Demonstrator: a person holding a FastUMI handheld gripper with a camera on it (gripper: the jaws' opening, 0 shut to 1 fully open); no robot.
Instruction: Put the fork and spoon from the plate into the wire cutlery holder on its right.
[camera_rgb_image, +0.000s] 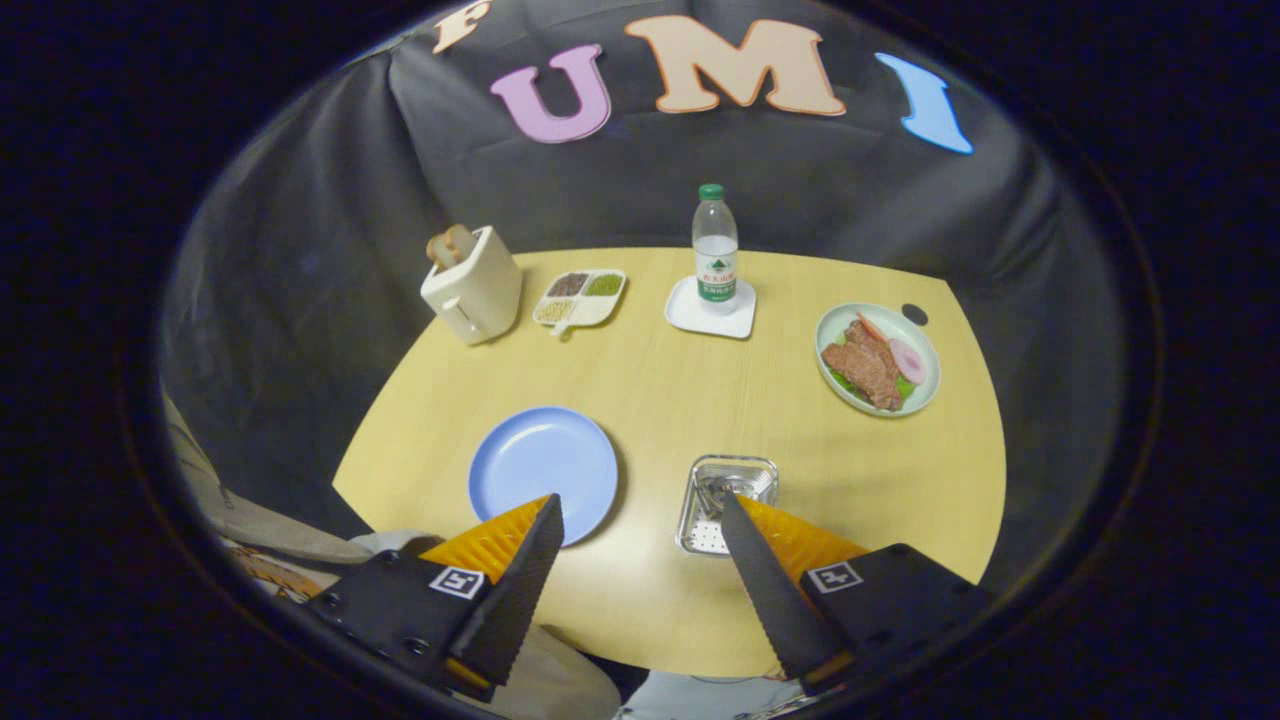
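Currently: your gripper (640, 515) spread, holding nothing. Blue plate (543, 470) bare, just ahead of one finger; wire cutlery holder (727, 500) beside it, behind the other finger, cutlery seemingly inside.

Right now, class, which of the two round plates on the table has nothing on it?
The blue plate, just ahead of the open fingers and left of the wire holder. The pale green plate farther off holds food.

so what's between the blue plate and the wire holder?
Nothing: in the gripper view, bare wooden table separates the blue plate from the wire cutlery holder. The open claw holds nothing, one finger over each.
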